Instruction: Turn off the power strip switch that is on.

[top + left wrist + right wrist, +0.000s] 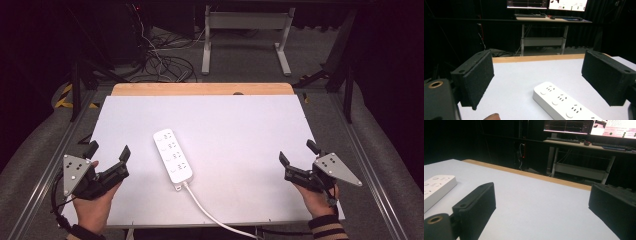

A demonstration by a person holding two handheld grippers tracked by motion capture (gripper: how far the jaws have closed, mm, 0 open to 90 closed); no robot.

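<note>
A white power strip [173,155] lies flat near the middle of the white table [240,125], its white cable [210,212] running off the front edge. It also appears in the left gripper view as the power strip [564,103] ahead and to the right, and at the left edge of the right gripper view as the power strip [435,188]. My left gripper [108,150] rests at the table's front left, open, with nothing between its jaws. My right gripper [298,152] rests at the front right, open and empty too. Both grippers [537,80] [544,207] stand apart from the strip.
A wooden edge [202,89] borders the table's far side. Beyond it stand a desk frame [245,30] and loose cables [160,57] on the floor. Monitors and a keyboard [562,140] sit on a desk farther back. Metal rails run along both table sides.
</note>
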